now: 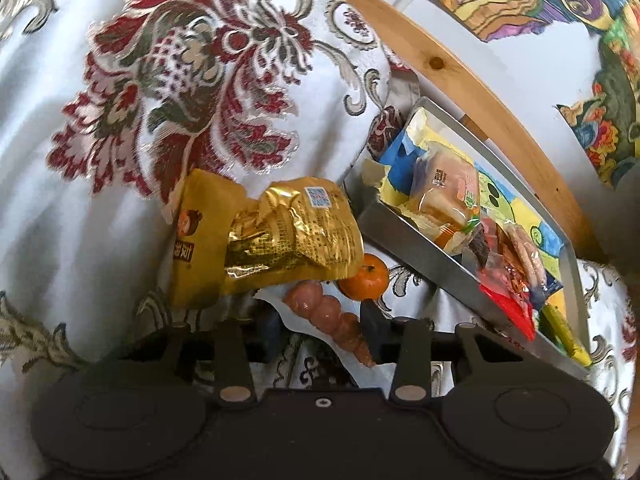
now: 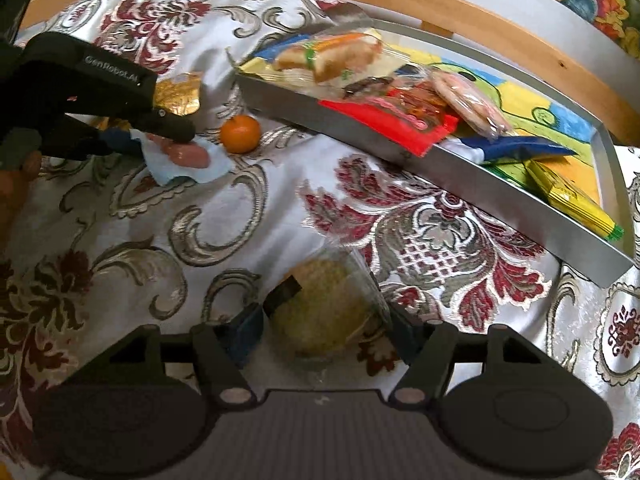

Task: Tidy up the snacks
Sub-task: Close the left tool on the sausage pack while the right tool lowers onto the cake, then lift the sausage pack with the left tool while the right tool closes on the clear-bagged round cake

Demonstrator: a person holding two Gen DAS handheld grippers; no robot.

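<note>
On the floral brocade cloth (image 2: 248, 216) lie one orange mandarin (image 2: 240, 133), two gold foil snack packets (image 1: 280, 236) and one clear-wrapped string of pink sausages (image 1: 332, 316). The left hand-held gripper (image 1: 324, 328) has its jaws around those sausages, though a firm grip cannot be told. The right hand-held gripper (image 2: 324, 320) straddles one round yellow cake in clear wrap (image 2: 324, 304), jaws spread, unclenched. One grey metal tray (image 2: 480, 200) holds several wrapped snacks.
</note>
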